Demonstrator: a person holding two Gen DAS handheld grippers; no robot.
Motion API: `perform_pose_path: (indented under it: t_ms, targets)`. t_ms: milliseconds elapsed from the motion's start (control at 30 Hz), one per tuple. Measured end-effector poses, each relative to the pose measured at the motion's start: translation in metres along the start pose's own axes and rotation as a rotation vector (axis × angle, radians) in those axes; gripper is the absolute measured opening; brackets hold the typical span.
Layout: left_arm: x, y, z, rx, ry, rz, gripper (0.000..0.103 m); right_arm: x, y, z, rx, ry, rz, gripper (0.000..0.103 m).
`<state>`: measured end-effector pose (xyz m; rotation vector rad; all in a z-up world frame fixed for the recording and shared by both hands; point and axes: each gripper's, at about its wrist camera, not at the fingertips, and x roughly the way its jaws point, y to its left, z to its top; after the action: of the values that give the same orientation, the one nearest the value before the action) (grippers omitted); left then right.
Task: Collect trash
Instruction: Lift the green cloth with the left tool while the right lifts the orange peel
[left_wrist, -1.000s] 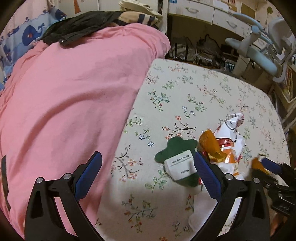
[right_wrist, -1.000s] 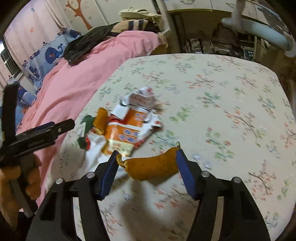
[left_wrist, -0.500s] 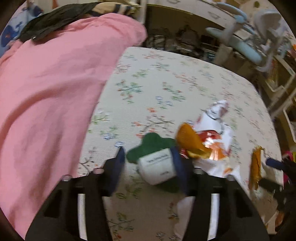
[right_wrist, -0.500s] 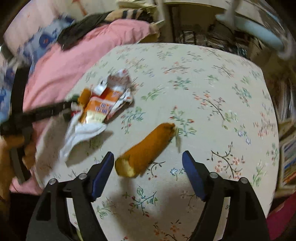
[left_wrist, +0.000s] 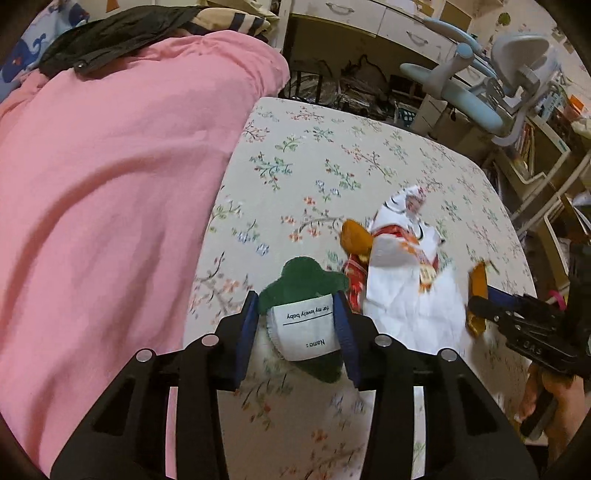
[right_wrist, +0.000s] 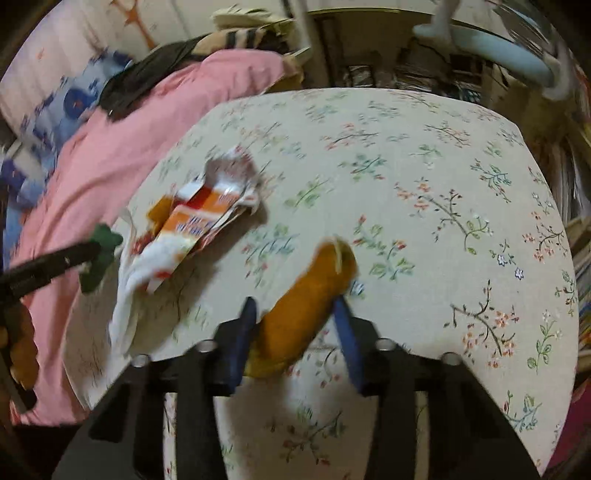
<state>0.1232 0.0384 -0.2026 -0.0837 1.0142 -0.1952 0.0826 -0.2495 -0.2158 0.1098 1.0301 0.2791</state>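
Note:
A green plush piece (left_wrist: 303, 280) with a white name label sits between the pads of my left gripper (left_wrist: 297, 325), whose jaws are closing and press on both its sides. An orange roll-shaped piece (right_wrist: 310, 291) lies lengthwise in my right gripper (right_wrist: 295, 325), which is also closing, with its pads against the piece. Between the two, on the floral sheet (left_wrist: 332, 147), lie a torn red and white snack wrapper (left_wrist: 402, 240), a white tissue (left_wrist: 413, 306) and a second orange piece (left_wrist: 354, 236). The left gripper (right_wrist: 74, 254) shows at the right wrist view's left edge.
A pink blanket (left_wrist: 110, 184) covers the bed's left side, with a black garment (left_wrist: 110, 37) at its far end. A pale blue desk chair (left_wrist: 480, 85) and drawers stand beyond the bed's far edge. Shelves line the right side.
My left gripper went from wide open to closed around the green piece. My right gripper let the orange piece lie on the sheet, then closed on it along its length.

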Motion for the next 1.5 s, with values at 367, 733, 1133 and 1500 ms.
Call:
perform_pose_path:
  t_ms: [367,733,1133,1500]
  targets:
    - [0.002,-0.013,-0.026,0.118,0.062,0.071,0.047,-0.029,-0.014,-0.020,0.027,0.039,0.068,0.042]
    - [0.011,-0.021,-0.023,0.154,0.071,0.094,0.046,-0.005,0.000,-0.002,-0.004,-0.025,0.002,0.055]
    - [-0.054,-0.037,-0.015,0.120,-0.199,0.079,0.034,-0.023,0.006,-0.003,0.002,-0.067,0.039,0.020]
    - [-0.088,-0.061,-0.005,0.111,-0.334,0.056,0.035,-0.075,0.018,-0.001,0.090,-0.214,0.248,0.020]
